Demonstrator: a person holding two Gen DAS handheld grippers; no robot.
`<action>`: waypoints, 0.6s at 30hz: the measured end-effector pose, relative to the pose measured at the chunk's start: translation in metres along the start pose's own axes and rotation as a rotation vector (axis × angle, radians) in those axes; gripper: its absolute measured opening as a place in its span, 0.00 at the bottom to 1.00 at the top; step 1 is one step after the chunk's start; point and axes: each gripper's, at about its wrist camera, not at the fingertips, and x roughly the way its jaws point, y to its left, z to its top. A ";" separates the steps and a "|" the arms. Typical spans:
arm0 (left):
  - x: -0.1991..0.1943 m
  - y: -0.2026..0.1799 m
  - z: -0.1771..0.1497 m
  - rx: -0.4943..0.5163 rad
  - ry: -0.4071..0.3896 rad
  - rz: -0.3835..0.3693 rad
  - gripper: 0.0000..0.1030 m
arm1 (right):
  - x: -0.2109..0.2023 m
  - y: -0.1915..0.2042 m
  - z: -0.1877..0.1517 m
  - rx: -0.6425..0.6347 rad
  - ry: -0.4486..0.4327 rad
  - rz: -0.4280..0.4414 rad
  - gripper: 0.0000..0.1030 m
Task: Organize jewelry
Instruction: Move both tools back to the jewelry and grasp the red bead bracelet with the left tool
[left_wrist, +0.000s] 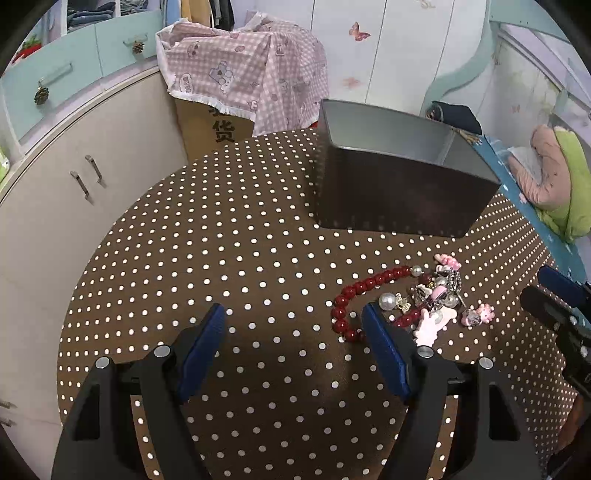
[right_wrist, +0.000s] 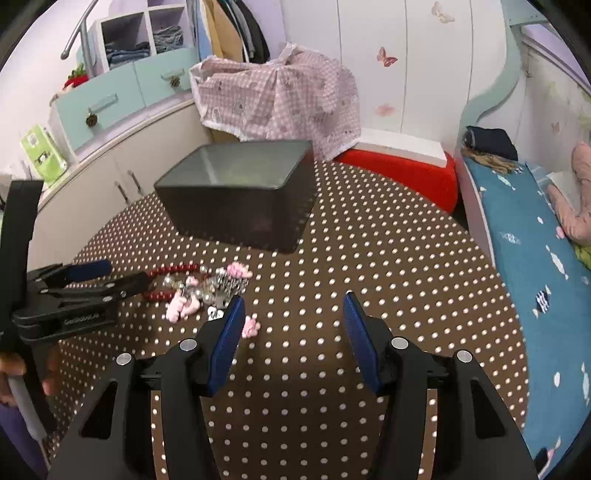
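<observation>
A pile of jewelry lies on the brown polka-dot table (left_wrist: 240, 258): a red bead bracelet (left_wrist: 364, 286), pearls (left_wrist: 388, 301), silver chains (left_wrist: 448, 280) and pink charms (left_wrist: 430, 326). One pink charm (left_wrist: 478, 315) lies apart to the right. A dark metal box (left_wrist: 399, 195) stands open behind the pile. My left gripper (left_wrist: 295, 314) is open, its right finger touching the bracelet's near edge. My right gripper (right_wrist: 293, 304) is open and empty, right of the pile (right_wrist: 201, 288); a pink charm (right_wrist: 251, 326) lies by its left finger. The box (right_wrist: 240, 206) stands beyond.
A pink checked cloth (left_wrist: 243, 74) covers a cardboard box behind the table. White cabinets (left_wrist: 74, 192) stand to the left. A bed with a blue sheet (right_wrist: 535, 266) runs along the right. A red cushion (right_wrist: 406, 173) sits past the table's far edge.
</observation>
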 end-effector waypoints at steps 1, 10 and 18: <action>0.001 -0.001 -0.001 0.003 0.001 0.001 0.71 | 0.002 0.001 -0.001 -0.004 0.006 0.002 0.52; 0.002 -0.009 0.002 0.042 -0.018 0.034 0.14 | 0.016 0.017 -0.006 -0.062 0.036 0.029 0.55; -0.014 0.020 0.001 -0.056 -0.031 -0.032 0.06 | 0.023 0.036 -0.005 -0.113 0.054 0.050 0.55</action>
